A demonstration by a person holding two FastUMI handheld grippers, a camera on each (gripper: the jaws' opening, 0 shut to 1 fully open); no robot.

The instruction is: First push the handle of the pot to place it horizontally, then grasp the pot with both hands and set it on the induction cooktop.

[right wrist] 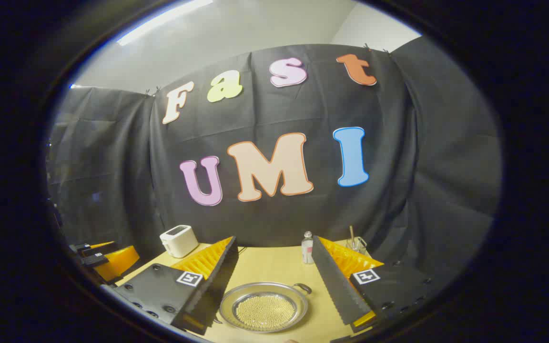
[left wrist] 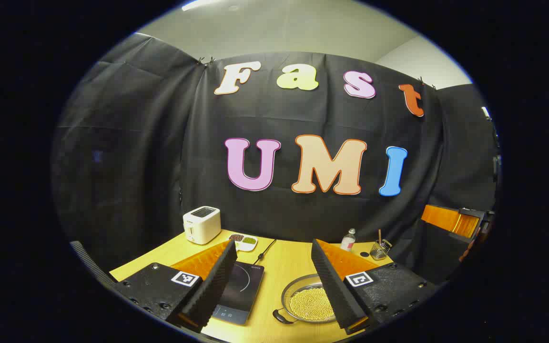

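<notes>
A shallow metal pot (left wrist: 310, 302) holding small pale beads rests on the yellow table (left wrist: 286, 262), to the right of the black induction cooktop (left wrist: 238, 290). One dark pot handle (left wrist: 281, 317) points toward the near left. My left gripper (left wrist: 272, 244) is open above the table, and its right finger covers part of the pot. In the right gripper view the pot (right wrist: 264, 307) lies low between the fingers, with a handle (right wrist: 303, 287) at its far right. My right gripper (right wrist: 273, 240) is open, and nothing is held in it.
A white toaster (left wrist: 201, 224) and a two-part dish (left wrist: 243, 242) stand at the back left. A small bottle (left wrist: 348, 239) and a wire holder (left wrist: 380, 247) stand at the back right. The cooktop's cable (left wrist: 265, 250) runs toward the wall.
</notes>
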